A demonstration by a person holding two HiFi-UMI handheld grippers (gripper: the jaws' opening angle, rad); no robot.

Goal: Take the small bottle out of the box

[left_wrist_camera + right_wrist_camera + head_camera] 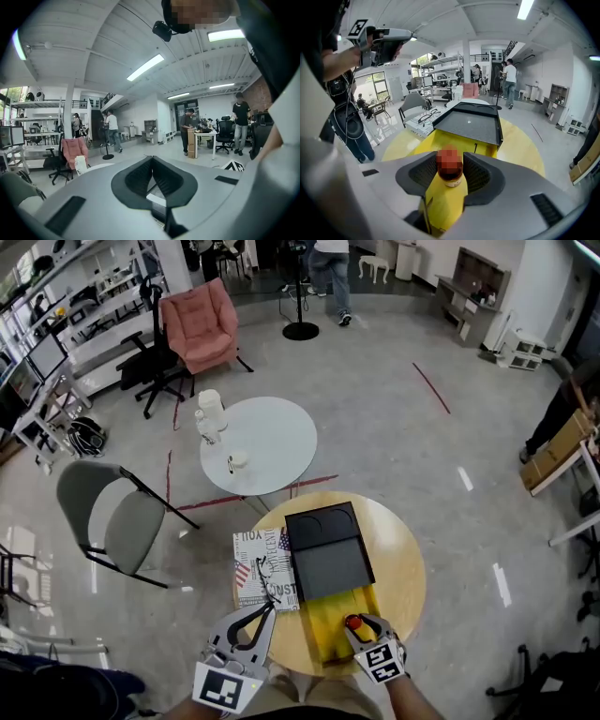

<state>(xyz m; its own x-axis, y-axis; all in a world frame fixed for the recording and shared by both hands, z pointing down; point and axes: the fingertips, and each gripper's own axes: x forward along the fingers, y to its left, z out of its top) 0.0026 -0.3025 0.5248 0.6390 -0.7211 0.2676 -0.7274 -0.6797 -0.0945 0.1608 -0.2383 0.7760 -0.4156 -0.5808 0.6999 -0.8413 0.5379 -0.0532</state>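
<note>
A small bottle (354, 622) with a red cap (449, 158) stands upright on the yellow part of the box (325, 613), near the front edge of the round wooden table (403, 563). The box's black lid (328, 554) covers its far half. My right gripper (356, 625) reaches around the bottle. Its jaws have been opening and stand wide on either side of the bottle (450, 176) without clamping it. My left gripper (270, 607) is held up in the air over the table's front left. Its fingertips (151, 158) meet, with nothing between them.
An open magazine with a pair of glasses (260, 568) lies left of the box. Beyond it stand a white round table (272, 442) carrying small white items, a grey chair (112, 512) and a pink armchair (199, 324). People stand far off.
</note>
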